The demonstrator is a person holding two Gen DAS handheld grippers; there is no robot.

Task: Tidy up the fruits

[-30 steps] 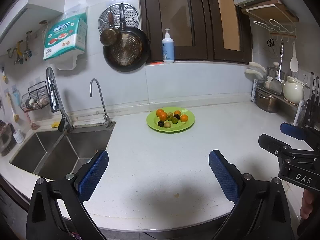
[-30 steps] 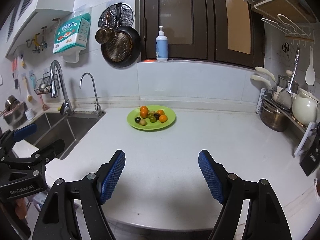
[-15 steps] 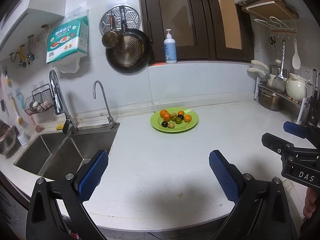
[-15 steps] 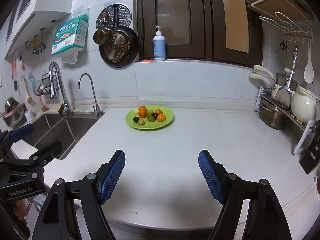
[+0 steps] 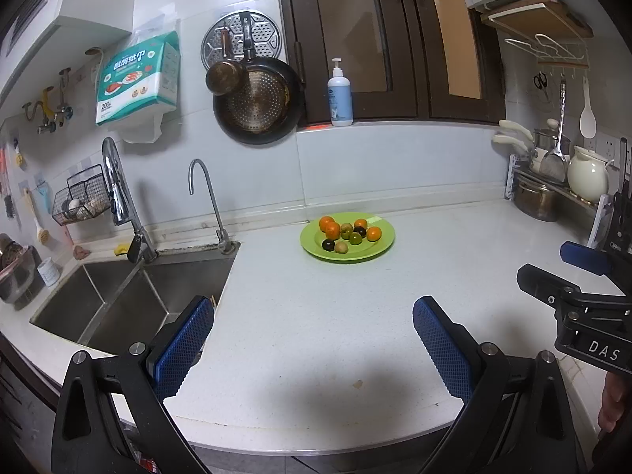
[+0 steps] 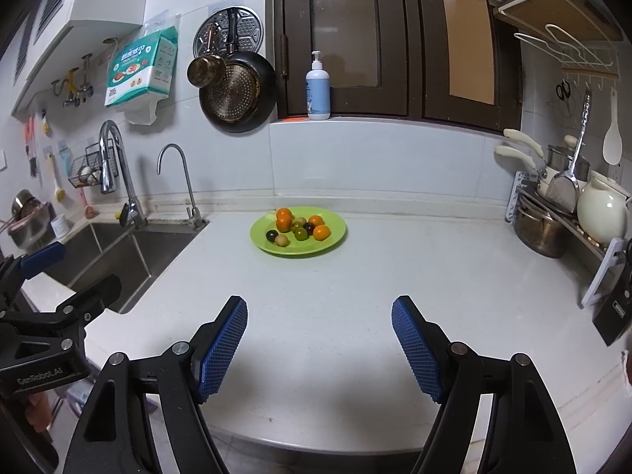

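I have both grippers hovering over the near edge of the white countertop [image 6: 355, 276], well short of the fruit. The left gripper [image 5: 312, 339] has its blue pads spread wide with nothing between them; the right gripper [image 6: 320, 339] is spread the same way and holds nothing.

All the fruit sits together on the green plate [image 6: 335, 237] toward the far side of the counter, right of the sink [image 5: 130, 300]: small oranges [image 6: 283, 219], a few greenish-yellow ones [image 6: 301, 233] and a dark one [image 6: 271, 235], mixed and touching. That pile could be fruit already gathered or fruit waiting to be sorted by kind; I cannot settle which from here.

My worries, if I go in: the fruits are round and packed close, so a pad nudging a neighbour could send one rolling off the shallow rim, and leftward lies the sink. Squeezing hard could bruise the soft ones. The two grippers are also near each other, so reaching together risks a clash.
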